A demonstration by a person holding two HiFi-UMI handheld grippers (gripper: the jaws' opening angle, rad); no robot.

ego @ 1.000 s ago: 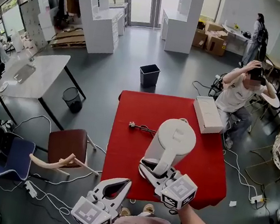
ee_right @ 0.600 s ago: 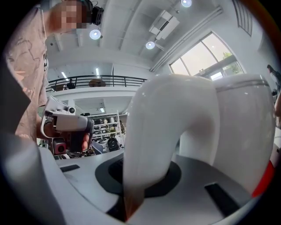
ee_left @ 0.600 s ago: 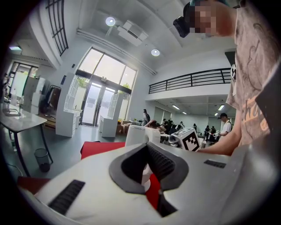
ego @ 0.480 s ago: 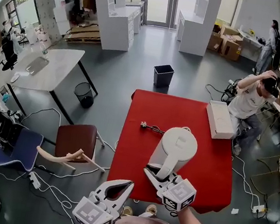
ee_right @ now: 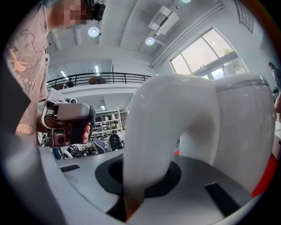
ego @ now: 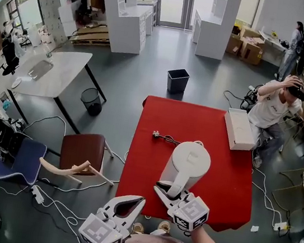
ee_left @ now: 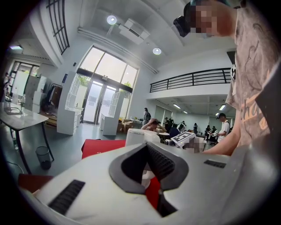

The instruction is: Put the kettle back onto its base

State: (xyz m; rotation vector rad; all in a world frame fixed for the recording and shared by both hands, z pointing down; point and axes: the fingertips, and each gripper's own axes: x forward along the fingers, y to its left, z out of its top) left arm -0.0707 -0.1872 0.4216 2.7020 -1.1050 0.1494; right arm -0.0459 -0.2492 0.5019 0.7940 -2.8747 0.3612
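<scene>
A white electric kettle point(ego: 190, 162) stands on the red table point(ego: 186, 120), in its near half. My right gripper point(ego: 169, 190) is shut on the kettle's curved handle point(ee_right: 162, 132), which fills the space between its jaws in the right gripper view. A thin cord with a plug point(ego: 156, 135) lies on the cloth and runs toward the kettle; the base itself is hidden under it. My left gripper point(ego: 139, 200) hangs off the table's near left corner, shut with nothing in it. In the left gripper view the kettle point(ee_left: 140, 136) shows beyond the jaws.
A flat white box point(ego: 239, 130) lies at the table's far right corner. A person sits just past that corner point(ego: 273, 105). A brown chair point(ego: 82, 156) stands left of the table, and a black bin point(ego: 178, 81) on the floor beyond it.
The kettle, held by my right gripper, has come down and slightly nearer on the table. My left gripper has stayed put. The head view shifted a little.
</scene>
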